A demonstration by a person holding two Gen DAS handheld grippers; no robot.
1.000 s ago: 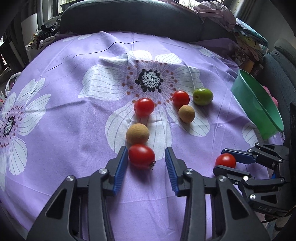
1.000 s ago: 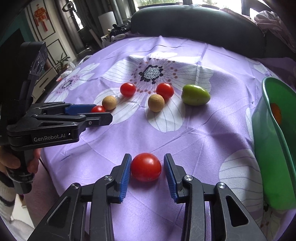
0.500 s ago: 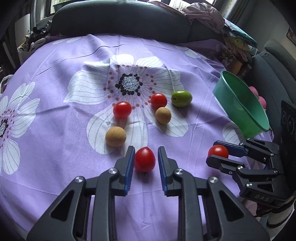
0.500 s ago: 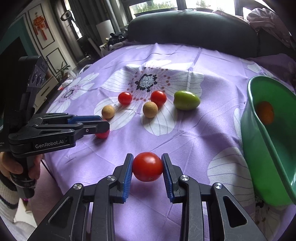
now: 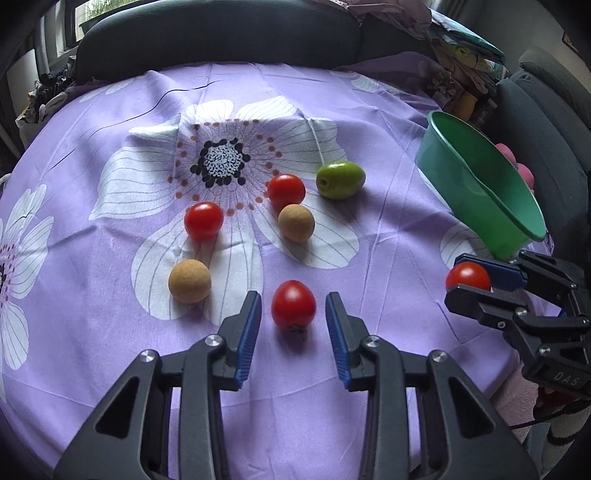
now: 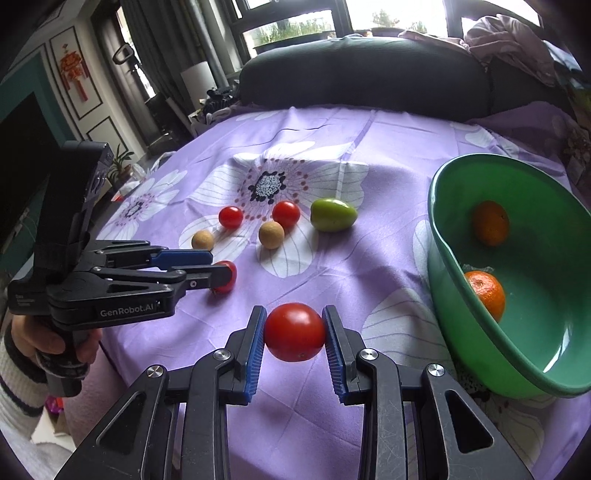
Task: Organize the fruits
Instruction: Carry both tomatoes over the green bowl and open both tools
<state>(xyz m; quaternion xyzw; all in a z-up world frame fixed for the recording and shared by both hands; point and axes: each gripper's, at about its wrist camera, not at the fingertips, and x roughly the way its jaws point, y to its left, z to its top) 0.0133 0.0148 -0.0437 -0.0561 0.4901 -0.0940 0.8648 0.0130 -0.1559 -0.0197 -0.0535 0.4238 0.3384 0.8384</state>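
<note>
My right gripper [image 6: 294,347] is shut on a red tomato [image 6: 294,331] and holds it above the purple cloth, left of the green bowl [image 6: 443,229]; it also shows in the left wrist view [image 5: 476,286]. My left gripper [image 5: 293,328] is open, its jaws either side of another red tomato [image 5: 293,304] that rests on the cloth without touching it. Beyond lie two more tomatoes [image 5: 204,220] [image 5: 286,190], two tan round fruits [image 5: 189,281] [image 5: 296,223] and a green fruit [image 5: 340,180].
The green bowl [image 5: 480,192] sits tilted at the table's right edge and holds two oranges [image 6: 490,223] [image 6: 485,291]. A dark sofa back [image 5: 221,33] runs behind the table. The cloth's front edge drops off just below both grippers.
My left gripper, closed around its tomato half a second ago, has opened; the tomato rests on the cloth. My right gripper has lifted its tomato and moved toward the bowl.
</note>
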